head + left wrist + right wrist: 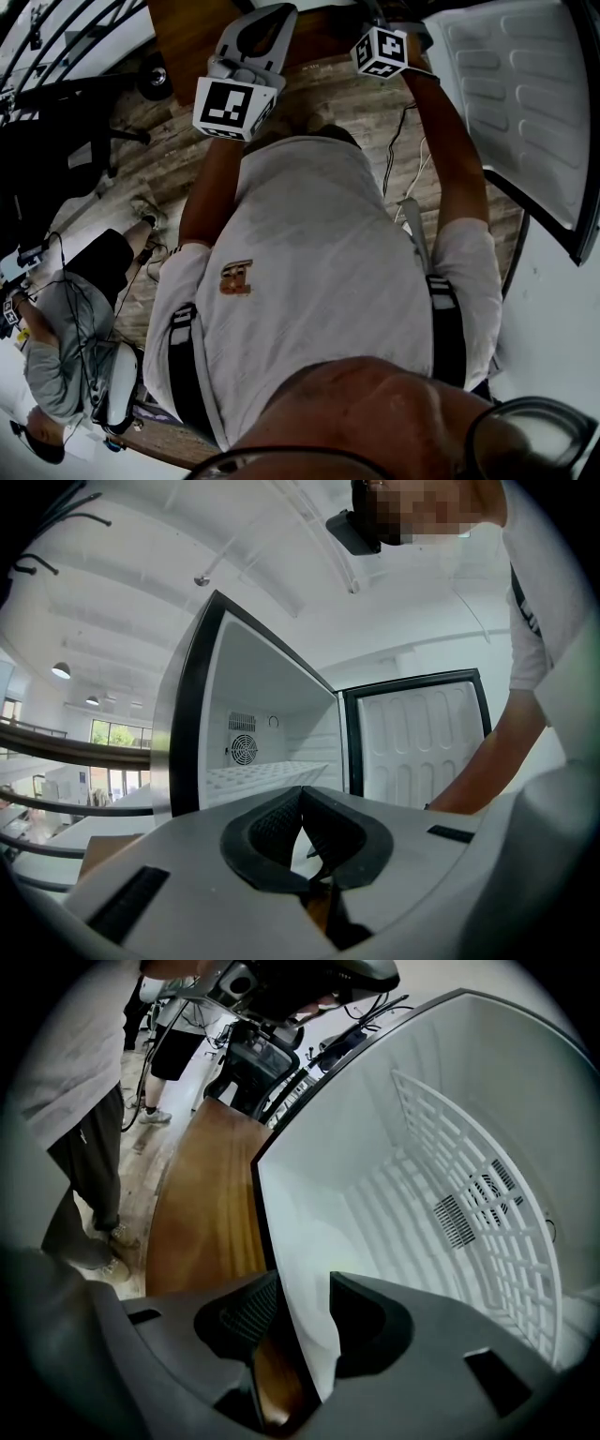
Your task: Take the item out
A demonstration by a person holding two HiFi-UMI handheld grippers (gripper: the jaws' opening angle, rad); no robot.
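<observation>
At the open fridge [187,714], both tools are hanging just in front of the cavity, and neither is reaching inside.

- Progress: the door [422,742] is standing wide open, so access looks done. The take-out itself is not showing as begun. No view is showing the item. The white shelf [253,778] and the back wall with the round fan vent [244,750] are appearing bare, and the wire rack [487,1204] in the right gripper view is carrying nothing visible. The item may be sitting lower or deeper, out of frame; I cannot tell.
- Left to do, as I judge it: find the item, reach in, grip it, and bring it clear.
- Left tool [302,794]: clenched, with the ribbed pads meeting at the tips and nothing between them. It is pointing at the cavity and touching nothing.
- Right tool [306,1281]: released, with a clear gap between the jaws. Only the fridge's white wall and the brown wooden bench [202,1204] are showing through the gap, behind it. It is gripping nothing.
</observation>
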